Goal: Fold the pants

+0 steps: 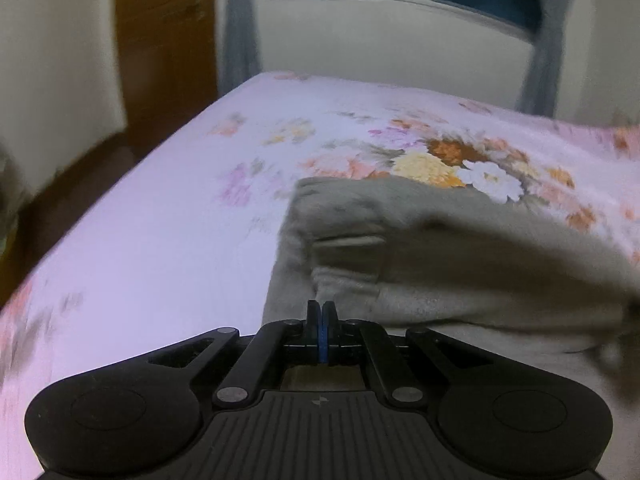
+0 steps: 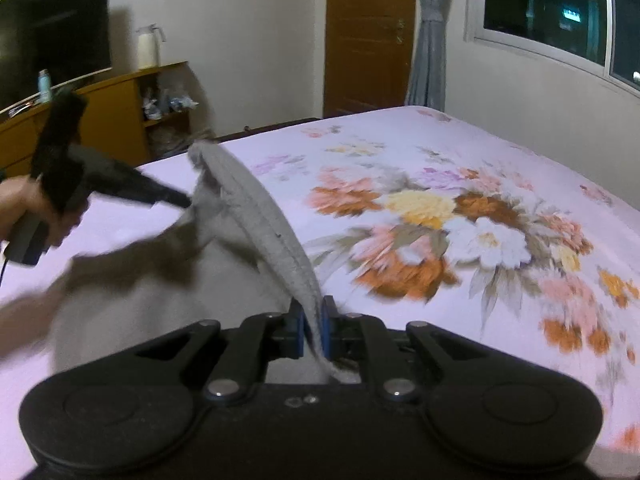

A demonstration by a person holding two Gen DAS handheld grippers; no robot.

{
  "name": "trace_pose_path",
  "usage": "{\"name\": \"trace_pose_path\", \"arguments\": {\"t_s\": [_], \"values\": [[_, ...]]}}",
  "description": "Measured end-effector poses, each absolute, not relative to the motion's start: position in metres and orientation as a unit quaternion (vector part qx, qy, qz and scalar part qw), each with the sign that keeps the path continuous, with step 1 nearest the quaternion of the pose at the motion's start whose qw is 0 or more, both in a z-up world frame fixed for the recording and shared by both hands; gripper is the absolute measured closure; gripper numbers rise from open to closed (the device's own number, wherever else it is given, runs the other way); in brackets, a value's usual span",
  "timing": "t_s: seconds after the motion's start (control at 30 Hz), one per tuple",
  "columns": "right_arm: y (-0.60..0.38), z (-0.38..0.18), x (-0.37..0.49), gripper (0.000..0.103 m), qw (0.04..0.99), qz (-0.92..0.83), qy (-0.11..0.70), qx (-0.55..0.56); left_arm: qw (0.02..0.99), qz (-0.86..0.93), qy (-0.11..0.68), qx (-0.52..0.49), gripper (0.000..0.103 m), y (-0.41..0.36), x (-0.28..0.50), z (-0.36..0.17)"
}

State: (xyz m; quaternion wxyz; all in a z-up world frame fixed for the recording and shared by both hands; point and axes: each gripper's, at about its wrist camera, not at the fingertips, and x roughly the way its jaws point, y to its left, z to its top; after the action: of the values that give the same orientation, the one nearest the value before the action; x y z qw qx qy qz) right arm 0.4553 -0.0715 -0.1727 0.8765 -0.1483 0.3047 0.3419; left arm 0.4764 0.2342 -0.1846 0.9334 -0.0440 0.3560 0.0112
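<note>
Clamping pants (image 2: 256, 216) waistband: both hand-held grippers (image 2: 311, 320) (image 1: 322, 312) (bedspread (image 2: 500, 152) beyond).

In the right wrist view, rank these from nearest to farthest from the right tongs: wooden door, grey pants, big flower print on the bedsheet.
1. grey pants: waistband clamped in the right tongs.
2. flower print: right of centre on the bedsheet.
3. wooden door: far wall, beyond the bed.
</note>
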Motion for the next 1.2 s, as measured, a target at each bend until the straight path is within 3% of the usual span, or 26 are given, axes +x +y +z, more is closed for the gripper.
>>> {"name": "trace_pose_path", "arguments": {"t_s": [0.17, 0.2, 0.23, 0.3, 0.47, 0.9, 0.97, 1.1, 1.13, 1.2], "values": [[-0.069, -0.213, 0.408, 0.09, 0.866, 0.326, 0.35, -0.144, 0.901, 0.012, 0.403, -0.161, 0.1, 0.254, 0.425, -0.187], [-0.068, -0.222, 0.405, 0.083, 0.864, 0.317, 0.363, -0.144, 0.893, 0.017, 0.414, -0.176, 0.088, 0.258, 0.415, -0.192], [-0.067, -0.229, 0.403, 0.079, 0.862, 0.311, 0.374, -0.142, 0.883, 0.026, 0.427, -0.193, 0.062, 0.262, 0.405, -0.197], [-0.07, -0.231, 0.399, 0.077, 0.864, 0.301, 0.383, -0.127, 0.872, 0.054, 0.437, -0.213, 0.042, 0.269, 0.381, -0.204], [-0.096, -0.215, 0.388, 0.063, 0.874, 0.279, 0.396, -0.047, 0.869, 0.045, 0.419, -0.259, 0.042, 0.28, 0.338, -0.197], [-0.128, -0.228, 0.385, 0.063, 0.856, 0.219, 0.46, 0.083, 0.831, 0.026, 0.411, -0.374, 0.043, 0.242, 0.356, -0.239], [-0.13, -0.229, 0.393, 0.063, 0.853, 0.21, 0.465, 0.109, 0.83, 0.033, 0.403, -0.385, 0.055, 0.241, 0.363, -0.243], [-0.143, -0.232, 0.412, 0.063, 0.845, 0.177, 0.466, 0.195, 0.832, 0.038, 0.391, -0.393, 0.06, 0.241, 0.363, -0.239], [-0.146, -0.235, 0.416, 0.064, 0.843, 0.169, 0.464, 0.211, 0.84, 0.041, 0.389, -0.375, 0.073, 0.239, 0.363, -0.236], [-0.15, -0.241, 0.424, 0.066, 0.84, 0.152, 0.46, 0.243, 0.847, 0.044, 0.385, -0.364, 0.078, 0.241, 0.363, -0.233]]}}
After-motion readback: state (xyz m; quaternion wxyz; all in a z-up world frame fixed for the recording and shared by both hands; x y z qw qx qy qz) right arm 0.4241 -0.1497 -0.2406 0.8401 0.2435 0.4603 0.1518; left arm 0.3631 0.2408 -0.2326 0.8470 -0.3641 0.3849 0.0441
